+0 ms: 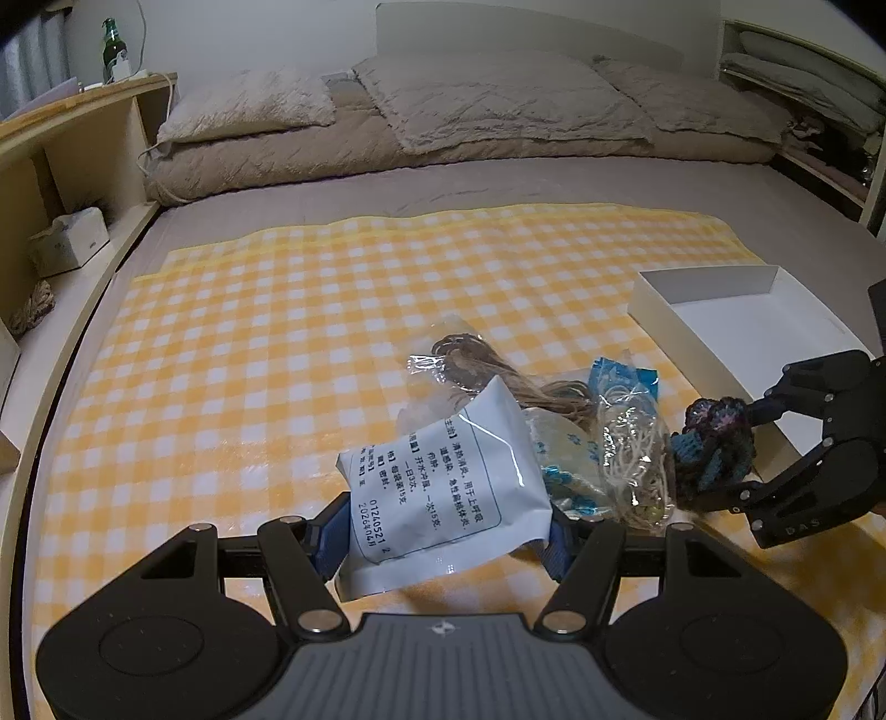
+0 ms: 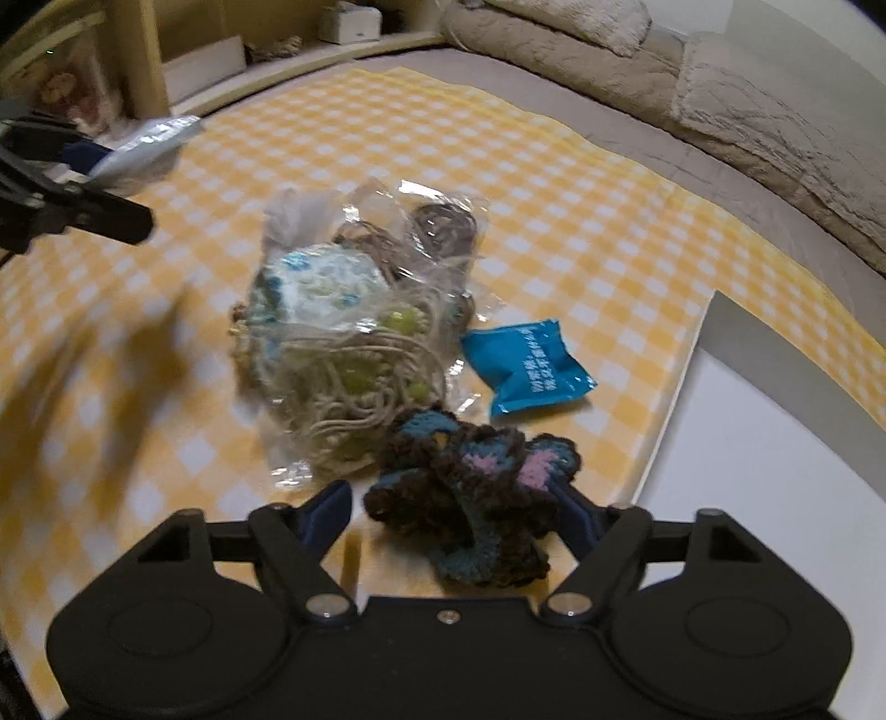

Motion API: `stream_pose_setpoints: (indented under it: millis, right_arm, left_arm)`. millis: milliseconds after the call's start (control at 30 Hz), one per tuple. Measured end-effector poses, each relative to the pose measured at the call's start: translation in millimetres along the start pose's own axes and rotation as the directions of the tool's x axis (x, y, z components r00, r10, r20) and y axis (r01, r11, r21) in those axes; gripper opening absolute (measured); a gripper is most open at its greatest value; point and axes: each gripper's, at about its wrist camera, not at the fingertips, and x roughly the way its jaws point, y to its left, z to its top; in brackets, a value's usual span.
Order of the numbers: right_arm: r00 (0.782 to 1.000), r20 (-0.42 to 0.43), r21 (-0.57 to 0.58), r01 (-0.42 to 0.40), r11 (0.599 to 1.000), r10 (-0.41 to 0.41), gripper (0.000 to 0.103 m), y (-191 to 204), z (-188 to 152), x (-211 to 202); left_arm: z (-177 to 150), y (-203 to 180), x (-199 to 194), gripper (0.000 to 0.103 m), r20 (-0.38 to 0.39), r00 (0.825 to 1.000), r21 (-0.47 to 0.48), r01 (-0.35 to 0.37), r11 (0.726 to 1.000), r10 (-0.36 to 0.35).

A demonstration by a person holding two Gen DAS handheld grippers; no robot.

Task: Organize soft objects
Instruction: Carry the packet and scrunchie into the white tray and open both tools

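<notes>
Far left, outside the work: pale wooden bedside shelving [image 1: 83, 144] with a green glass bottle [image 1: 113, 50] on top.

Over the yellow-and-white checked cloth [image 1: 249, 343], left gripper [image 1: 443, 531] clenched on a white printed foil sachet [image 1: 437, 482], pinched at its lower edge between blue pads [image 1: 332, 545]; sachet lifted clear of the cloth and tilted, long axis running up and to the right, toward the pile.

Just beyond the sachet, resting on the cloth: clear plastic bag of brown cord [image 1: 470, 365], then clear plastic bag of cream string with green beads [image 2: 354, 382], with a small blue foil packet [image 2: 526, 365] beside it on the side nearer the box. All apart from both grippers.

Further right, right gripper [image 2: 459, 515] grasping a dark brown, teal and pink crocheted piece [image 2: 470, 493], bunched between its blue pads [image 2: 326, 512], held at the edge of the pile.

Rightmost, shallow white open cardboard box [image 1: 681, 327], apparently with nothing in it, touching the cloth's right border. Box directly right of the right gripper and just beside it; well apart from the left gripper, with the whole pile between. Right hand clearly nearer, so probably first to drop; crocheted piece needing only a short sideways carry over the near wall. Sachet likely needing to cross above the pile, long axis turned to match the box's length.
</notes>
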Motion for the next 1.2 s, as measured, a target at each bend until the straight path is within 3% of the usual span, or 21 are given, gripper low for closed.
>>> stream_pose_setpoints:
  millis: [67, 233, 433, 867, 1200]
  right_arm:
    - [1.000, -0.010, 0.004, 0.011, 1.000, -0.011, 0.069, -2.0, 0.3, 5.9]
    - [1.000, -0.004, 0.048, 0.023, 0.999, -0.023, 0.045, -8.7, 5.1, 7.5]
    - [0.999, 0.038, 0.093, 0.000, 0.996, -0.003, 0.030, -18.6, 6.7, -11.4]
    - [0.974, 0.217, 0.228, 0.021, 0.973, -0.072, 0.028, -59.7, 2.0, -80.2]
    - [0.953, 0.214, 0.401, 0.116, 0.909, -0.216, 0.028, -121.7, -20.4, -109.1]
  left_arm:
    - [0.8, 1.3, 1.0, 0.066, -0.002, 1.000, -0.002, 0.000, 1.000, 0.000]
    - [3.5, -0.1, 1.0, 0.066, 0.006, 1.000, -0.004, -0.004, 1.000, 0.004]
    - [12.0, -9.1, -3.1, 0.066, 0.039, 0.999, -0.006, -0.014, 1.000, 0.014]
    - [45.2, -77.6, -3.7, 0.066, 0.156, 0.987, 0.037, 0.041, 0.998, -0.047]
    - [73.8, -150.8, 27.3, 0.066, 0.174, 0.981, 0.090, 0.066, 0.994, -0.081]
